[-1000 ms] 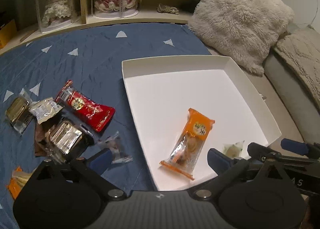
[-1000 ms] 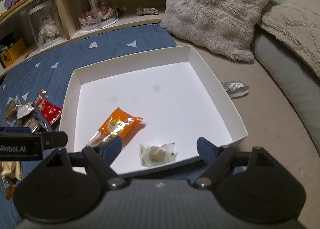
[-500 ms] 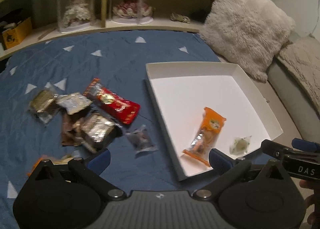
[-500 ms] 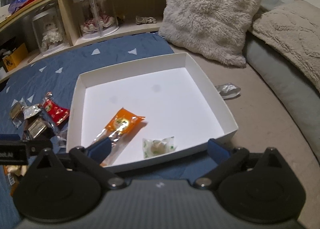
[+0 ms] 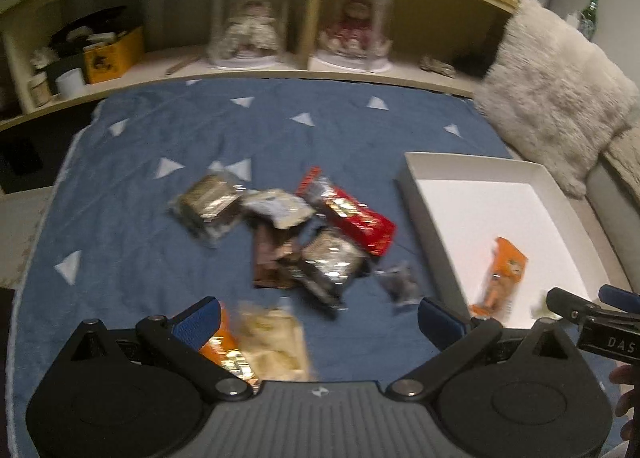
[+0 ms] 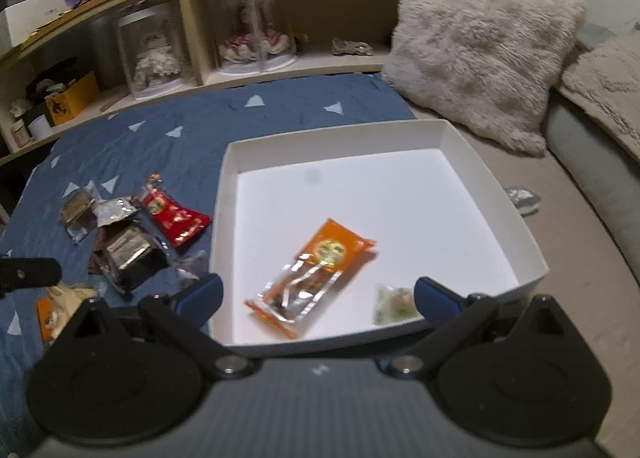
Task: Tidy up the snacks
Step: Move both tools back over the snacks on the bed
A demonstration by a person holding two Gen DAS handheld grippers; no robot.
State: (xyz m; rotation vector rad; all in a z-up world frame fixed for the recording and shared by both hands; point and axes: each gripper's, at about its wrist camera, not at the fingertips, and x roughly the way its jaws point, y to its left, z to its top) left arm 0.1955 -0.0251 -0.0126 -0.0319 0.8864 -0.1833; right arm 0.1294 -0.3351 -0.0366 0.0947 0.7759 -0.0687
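Plainly, the white box (image 6: 532, 254) is the landmark here: inside it lie the orange packet (image 6: 320, 270), slantwise near the front wall, and a small clear-wrapped sweet (image 6: 394, 304) in the front right corner. The rest of the snacks sit in a loose heap on the blue blanket (image 5: 132, 194) to the left of the box, well short of its wall: a red packet (image 5: 352, 218) nearest the box, a silver-and-black packet (image 5: 332, 266) in front of it overlapping a brown wrapper (image 5: 272, 258), two pale foil packets farther left, and a small clear candy (image 5: 400, 282) just beside the box's left wall. Nearest the left gripper (image 5: 320, 318) lies a beige and orange packet (image 5: 268, 338), partly under its left finger

Both claws stand wide apart with nothing between the pads; the right gripper (image 6: 318, 296) hangs over the box's front wall

These things look feather-light, crinkly and slick; film wrappers likely buckle and slide on the soft blanket instead of standing up to a pinch. I would judge the best hold to be across a packet's narrow width at mid-body, or on a flat sealed end seam, with fingers pressed down into the fabric. The overlapping ones probably drag neighbours along, so the loose outliers seem easier first. The left view is blurred, so labels cannot be read
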